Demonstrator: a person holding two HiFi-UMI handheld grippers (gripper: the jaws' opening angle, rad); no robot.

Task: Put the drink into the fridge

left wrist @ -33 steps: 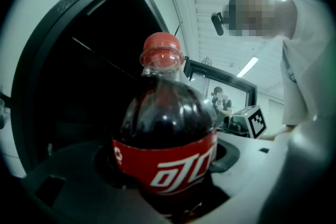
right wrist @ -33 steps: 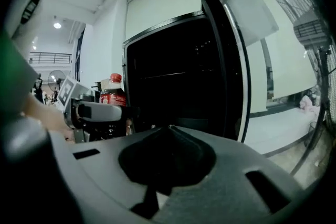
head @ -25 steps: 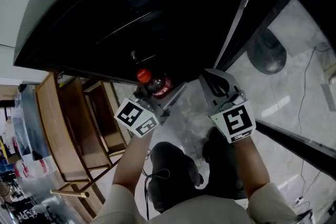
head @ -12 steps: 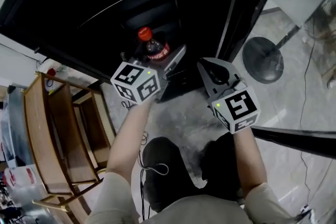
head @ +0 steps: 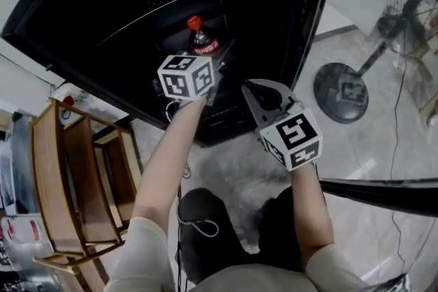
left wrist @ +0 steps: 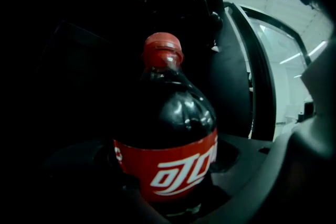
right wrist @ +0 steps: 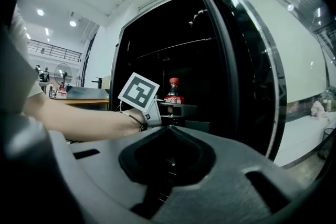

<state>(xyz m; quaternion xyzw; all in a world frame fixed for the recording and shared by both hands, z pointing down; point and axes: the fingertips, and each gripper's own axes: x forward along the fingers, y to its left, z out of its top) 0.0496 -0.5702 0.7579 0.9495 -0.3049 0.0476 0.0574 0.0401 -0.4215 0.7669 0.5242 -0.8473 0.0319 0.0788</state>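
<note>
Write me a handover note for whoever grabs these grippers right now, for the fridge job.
Left gripper: shut on the cola bottle, upright, held in the dark opening of the fridge.
Right gripper: shut, empty, outside beside the fridge door.
Done: door open, bottle brought to the fridge.
Left to do: set the bottle on a shelf, release, withdraw. No shelf contact is visible.

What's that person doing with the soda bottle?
A person is putting a drink away. The left gripper is clamped on a cola bottle with a red cap and holds it upright at the open, dark fridge. The bottle is in the gripper's grip and not set down yet. The right gripper is shut and empty, beside the left one in front of the fridge.
</note>
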